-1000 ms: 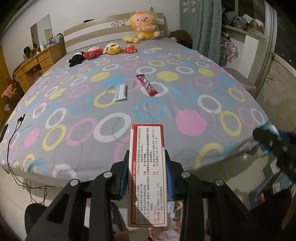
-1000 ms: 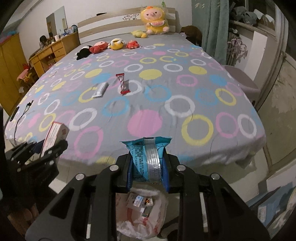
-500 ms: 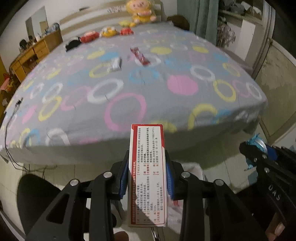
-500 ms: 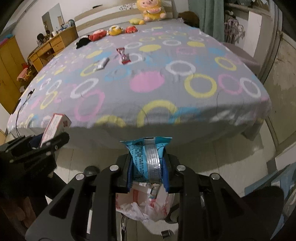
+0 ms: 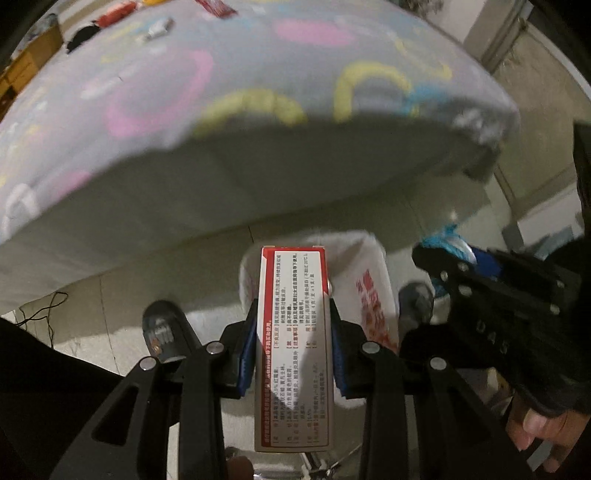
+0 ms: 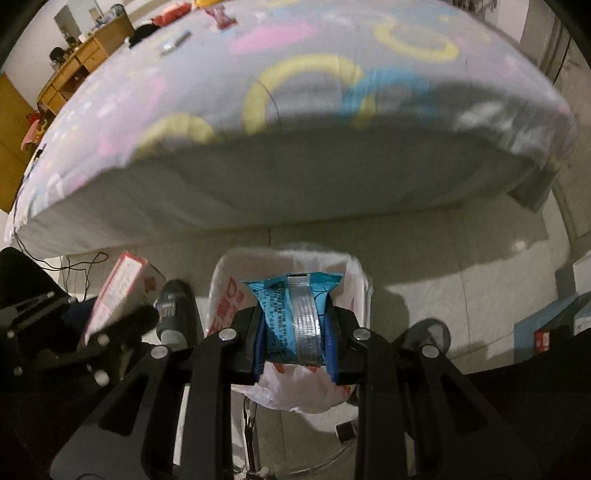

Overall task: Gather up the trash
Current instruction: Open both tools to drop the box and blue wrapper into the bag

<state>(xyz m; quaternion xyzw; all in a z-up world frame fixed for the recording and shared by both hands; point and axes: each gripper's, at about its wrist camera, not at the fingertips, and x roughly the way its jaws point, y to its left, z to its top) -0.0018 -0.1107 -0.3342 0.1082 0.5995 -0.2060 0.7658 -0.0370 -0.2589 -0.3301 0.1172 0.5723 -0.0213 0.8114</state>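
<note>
Your left gripper (image 5: 293, 343) is clamping the red-and-white box (image 5: 293, 350) at lower centre, above the white bag (image 5: 373, 295). Your right gripper (image 6: 295, 332) is pinching the blue wrapper (image 6: 295, 314) at centre frame, over the bag's opening.

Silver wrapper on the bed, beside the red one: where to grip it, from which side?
The silver wrapper lies flat on the bedspread, long and narrow, left of the red wrapper and apart from it. Probably best: come straight down from above and pinch across its narrow width at mid-length. It is small and blurred here, so its edges can't be read.
</note>
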